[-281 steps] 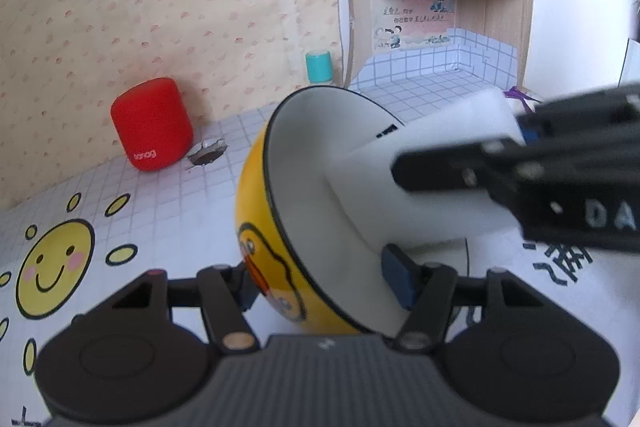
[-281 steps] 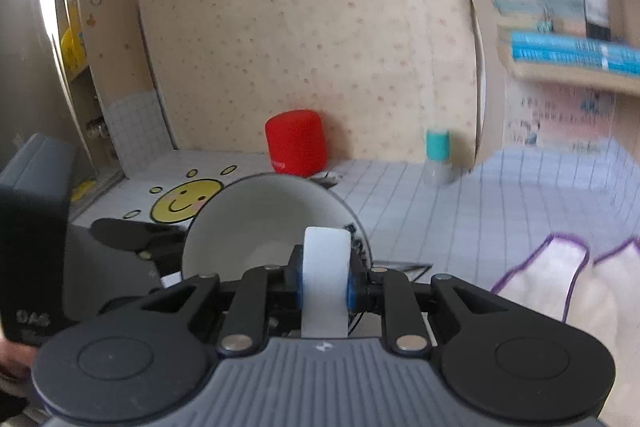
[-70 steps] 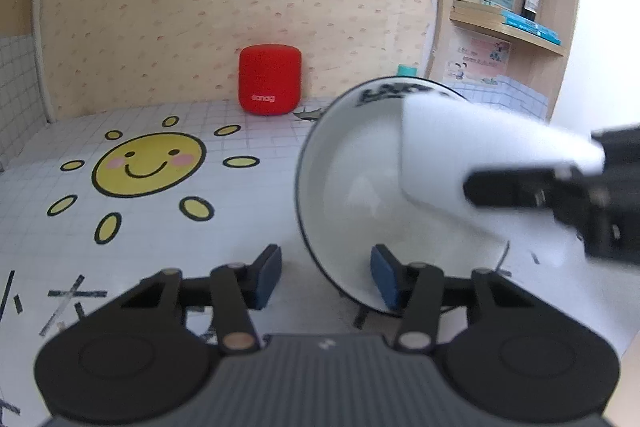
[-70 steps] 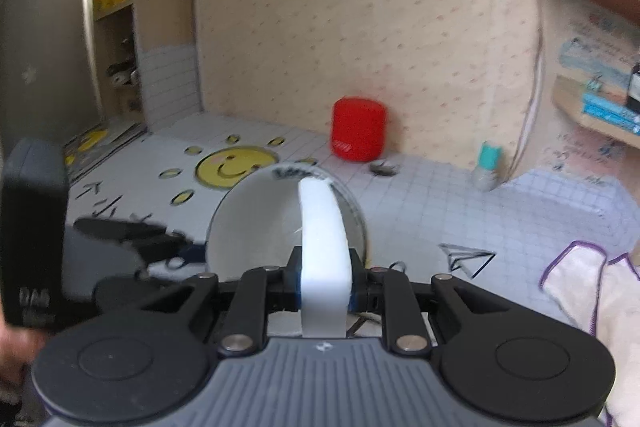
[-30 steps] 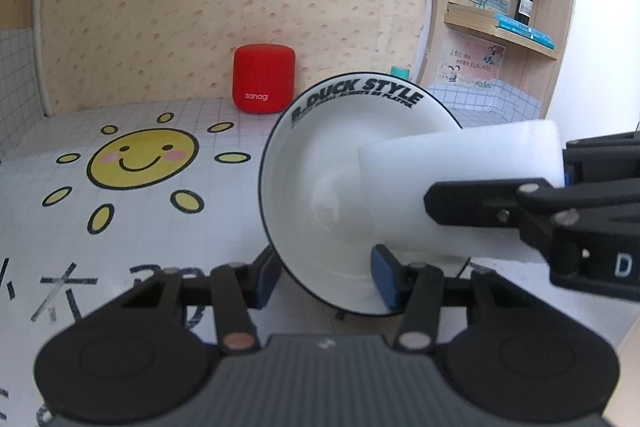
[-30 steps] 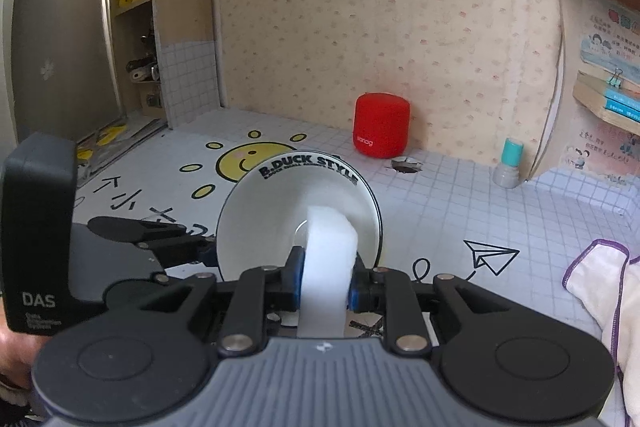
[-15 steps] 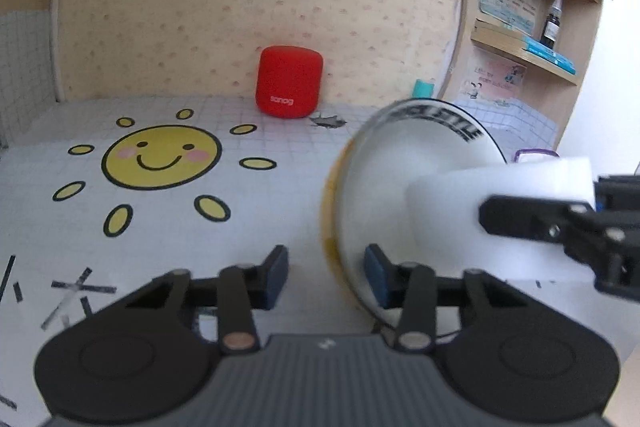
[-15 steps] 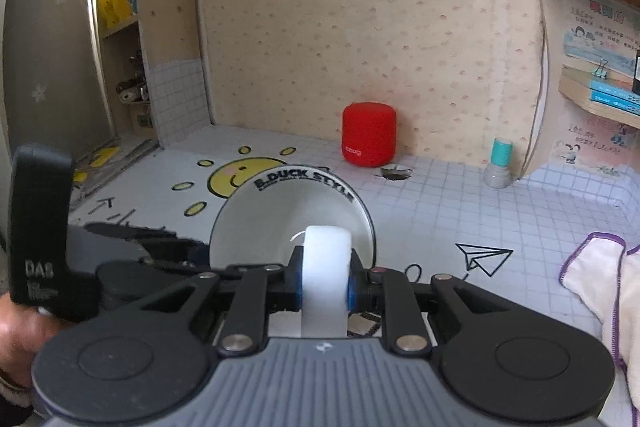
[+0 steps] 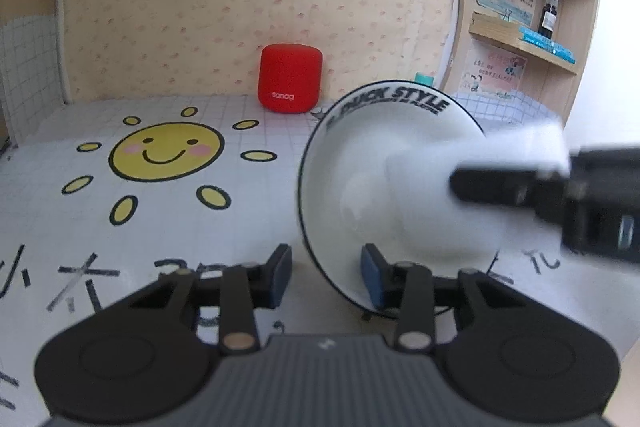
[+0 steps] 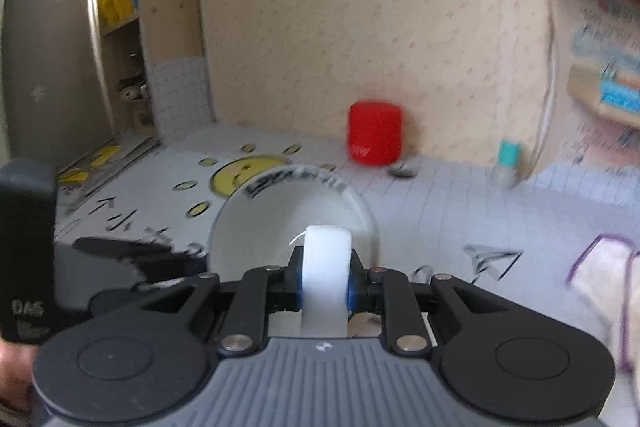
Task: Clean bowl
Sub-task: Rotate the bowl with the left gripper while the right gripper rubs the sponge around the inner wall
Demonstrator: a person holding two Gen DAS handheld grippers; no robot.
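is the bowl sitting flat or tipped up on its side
Tipped on its side: the bowl faces sideways, its white inside and rim lettering showing, with the sponge pushed into it.

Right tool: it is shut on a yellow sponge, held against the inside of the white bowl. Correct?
Not quite. The sponge in the right tool is white, not yellow, as the right wrist view shows. It is indeed held against the inside of the bowl.

The counter [image 9: 60, 155] is covered by a white grid-pattern sheet printed with a smiling sun [image 9: 166, 151]. A red cylinder [image 9: 291, 83] is placed against the back wall; a teal-capped bottle [image 10: 507, 163] and a purple-edged cloth [image 10: 604, 267] are located further right.
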